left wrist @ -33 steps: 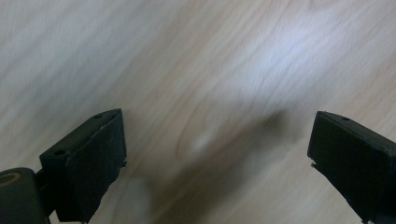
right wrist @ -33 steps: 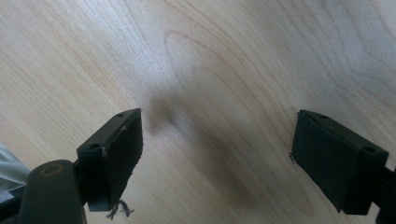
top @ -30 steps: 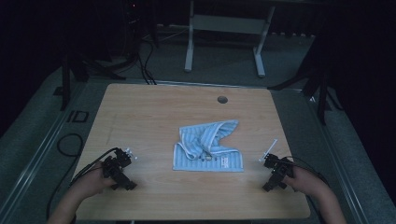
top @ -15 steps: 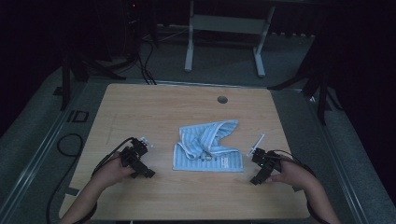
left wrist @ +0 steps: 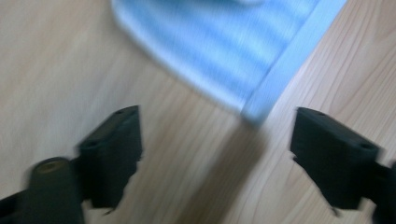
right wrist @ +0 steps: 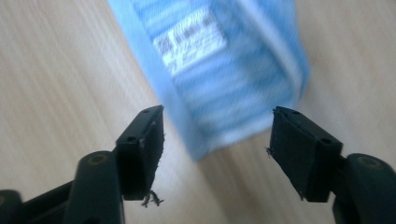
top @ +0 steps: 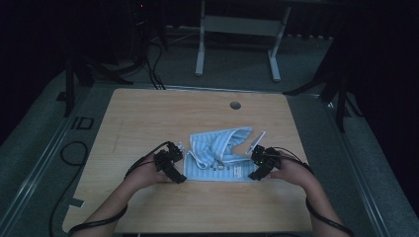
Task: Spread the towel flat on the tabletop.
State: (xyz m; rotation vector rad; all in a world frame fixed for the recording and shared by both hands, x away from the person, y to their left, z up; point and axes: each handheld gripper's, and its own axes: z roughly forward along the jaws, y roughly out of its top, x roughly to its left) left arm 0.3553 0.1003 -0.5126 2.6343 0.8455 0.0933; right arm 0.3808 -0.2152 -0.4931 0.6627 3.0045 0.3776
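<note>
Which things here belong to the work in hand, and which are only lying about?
In the work: striped blue cloth, left gripper, right gripper, both open at its near corners.

Lying about: round hole in the wooden table, white stand behind, floor cable.

Blurred cloth (left wrist: 224,51), label (right wrist: 189,39) unreadable

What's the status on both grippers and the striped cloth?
Left gripper and right gripper open, jaws just been closing, nothing clamped. Blue striped cloth crumpled on table, a near corner ahead of each gripper. Nothing in the way.
</note>
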